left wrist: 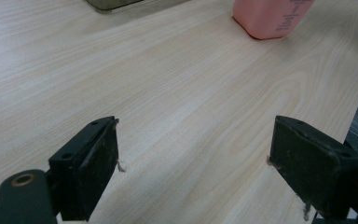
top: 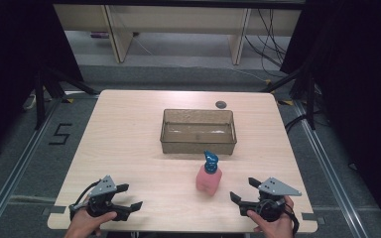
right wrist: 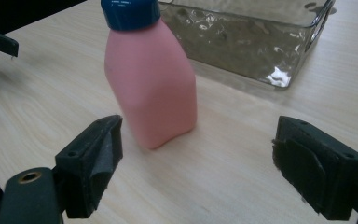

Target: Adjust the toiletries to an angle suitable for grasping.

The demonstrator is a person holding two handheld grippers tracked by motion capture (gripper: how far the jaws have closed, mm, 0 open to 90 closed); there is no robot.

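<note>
We see a light wooden table (top: pixel 129 144) with a clear, empty plastic bin (top: pixel 198 131) lying a little right of its middle, towards the far side. Just near of the bin, and apart from it, a pink bottle (top: pixel 209 179) with a blue cap (top: pixel 211 161) stands upright on the wood. In the right gripper view we find the same bottle (right wrist: pixel 151 84) close ahead and left of centre, with the bin (right wrist: pixel 256 42) behind it to the right.

At the near edge we see two hands, each holding a tool. The left gripper (top: pixel 129 196) rests at the near left corner, well apart from the bottle; its jaws stand wide apart with bare wood between them, and its own view catches the foot of the bottle (left wrist: pixel 271 18) at the far right. The right gripper (top: pixel 244 190) sits at the near right, near the bottle but not touching it; its jaws are likewise spread wide and hold nothing.
</note>
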